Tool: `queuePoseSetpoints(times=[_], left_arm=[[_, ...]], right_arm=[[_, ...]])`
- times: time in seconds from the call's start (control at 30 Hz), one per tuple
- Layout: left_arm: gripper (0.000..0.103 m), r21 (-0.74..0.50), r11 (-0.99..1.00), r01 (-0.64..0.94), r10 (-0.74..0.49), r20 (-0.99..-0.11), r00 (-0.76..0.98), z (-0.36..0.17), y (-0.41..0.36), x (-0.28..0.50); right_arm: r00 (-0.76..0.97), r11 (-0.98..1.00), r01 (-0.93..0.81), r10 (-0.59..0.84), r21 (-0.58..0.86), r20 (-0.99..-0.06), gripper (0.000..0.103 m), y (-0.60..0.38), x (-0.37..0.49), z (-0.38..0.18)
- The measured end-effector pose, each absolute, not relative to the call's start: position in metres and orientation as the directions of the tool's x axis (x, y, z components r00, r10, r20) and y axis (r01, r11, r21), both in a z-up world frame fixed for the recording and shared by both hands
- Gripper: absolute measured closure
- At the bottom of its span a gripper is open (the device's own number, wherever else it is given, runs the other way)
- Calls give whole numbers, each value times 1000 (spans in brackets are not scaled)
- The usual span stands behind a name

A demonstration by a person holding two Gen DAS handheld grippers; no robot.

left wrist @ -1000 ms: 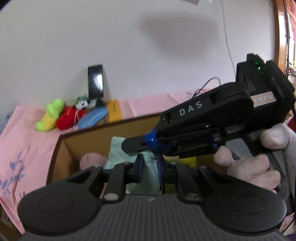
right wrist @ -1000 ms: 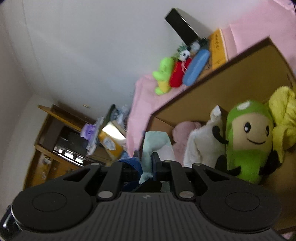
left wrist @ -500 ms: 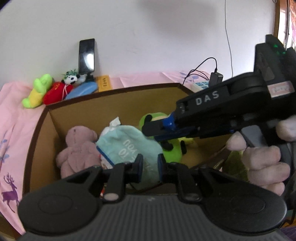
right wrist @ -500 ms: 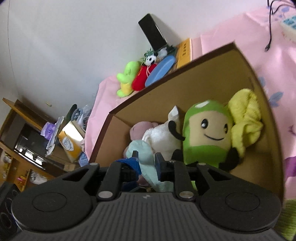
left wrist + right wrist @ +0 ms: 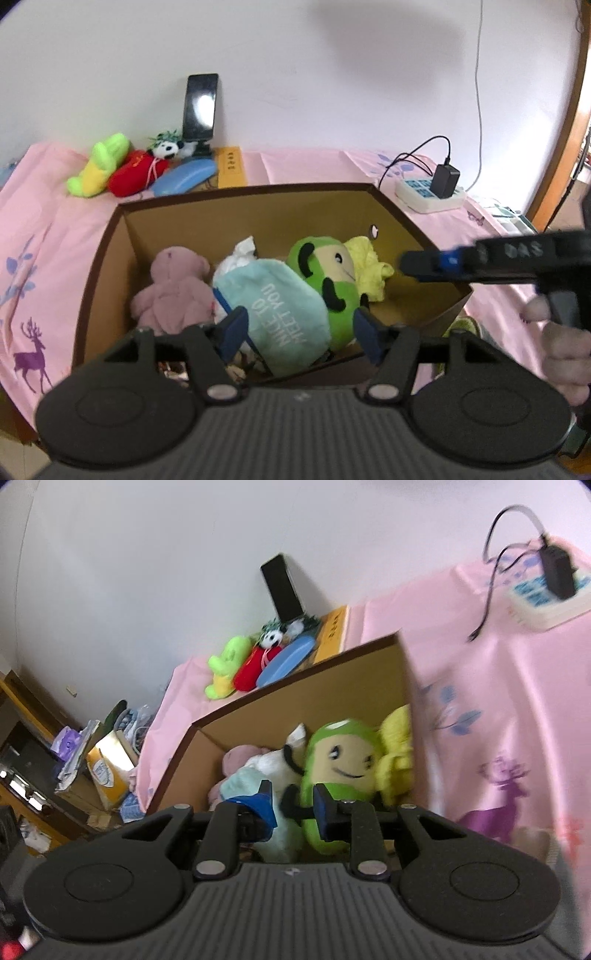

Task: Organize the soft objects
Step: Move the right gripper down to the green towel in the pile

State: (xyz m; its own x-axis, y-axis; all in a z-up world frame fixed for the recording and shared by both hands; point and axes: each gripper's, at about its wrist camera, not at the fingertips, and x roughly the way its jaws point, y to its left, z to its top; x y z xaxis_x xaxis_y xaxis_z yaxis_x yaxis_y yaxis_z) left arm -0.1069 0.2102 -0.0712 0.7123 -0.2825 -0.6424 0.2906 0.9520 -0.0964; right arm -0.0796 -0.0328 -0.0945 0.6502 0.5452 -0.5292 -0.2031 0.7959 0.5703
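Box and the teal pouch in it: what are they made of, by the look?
Box: looks like cardboard, matte tan inside with dark brown rims; flat stiff walls and creased corners point to that. Teal pouch: likely plush or fleece, fuzzy and matte with grey printed letters; it bulges softly, so probably stuffed.

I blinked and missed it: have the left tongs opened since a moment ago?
Yes. The left tongs were nearly closed before; now their blue tips stand wide apart, framing the light blue pillow in the cardboard box.
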Motion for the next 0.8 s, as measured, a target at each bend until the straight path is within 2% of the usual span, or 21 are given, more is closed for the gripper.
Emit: queuePoseSetpoints(times=[0.27,0.37,0.43,0.5,0.6,0.8], left_arm=[[34,-113,952,286,-289,-645,708,-56,182,-115],[30,-113,944,309,-306,-644,701,-54,165,-119],[23,-112,939,325,-317,-647,693,-54,152,-121],[20,-109,936,336,-322,-650,689,-55,139,-124],[20,-112,924,365,-345,-655,672,-60,121,-129],[20,-117,921,372,-340,-706,621,-83,88,-131]], right_arm=[[715,880,-172,422,443,-558,94,-80,-107,-84],[731,889,-163,400,428,-553,93,-98,-116,-84],[736,893,-142,383,426,-558,93,-111,-121,-85],[739,893,-116,370,435,-563,93,-121,-123,-89],[730,882,-85,371,463,-573,93,-136,-125,-94],[647,826,-85,471,557,-600,91,-156,-125,-111]])
